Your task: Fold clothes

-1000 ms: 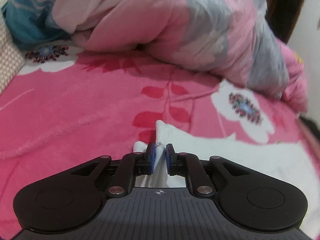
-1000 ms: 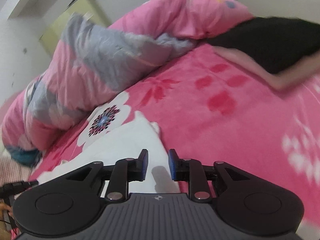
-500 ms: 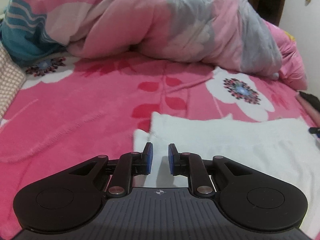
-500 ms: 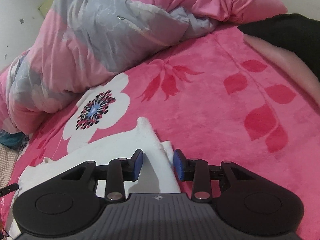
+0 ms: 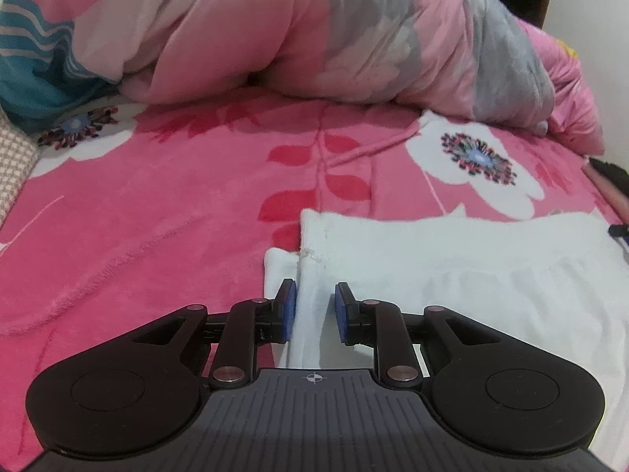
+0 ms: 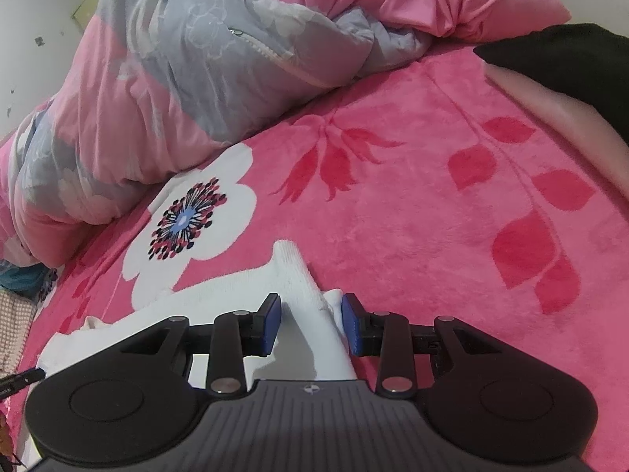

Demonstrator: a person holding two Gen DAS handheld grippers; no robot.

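Observation:
A white knitted garment [image 5: 452, 267] lies flat and folded on the pink flowered blanket [image 5: 157, 216]. My left gripper [image 5: 314, 310] stands open over the garment's left edge, a fold of white cloth lying between its blue pads without being pinched. In the right wrist view the same white garment [image 6: 236, 291] stretches left, one corner sticking up. My right gripper [image 6: 310, 322] is open astride the garment's right end, the cloth loose between its fingers.
A bunched pink and grey quilt [image 5: 334, 31] runs along the back of the bed, seen too in the right view as the quilt [image 6: 177, 78]. A black cloth [image 6: 570, 63] lies at far right. A checked fabric [image 5: 11, 161] sits at left.
The left gripper has let go of the white garment's edge and opened. The right gripper opened wider. Both drew back a little, and the garment now lies flat.

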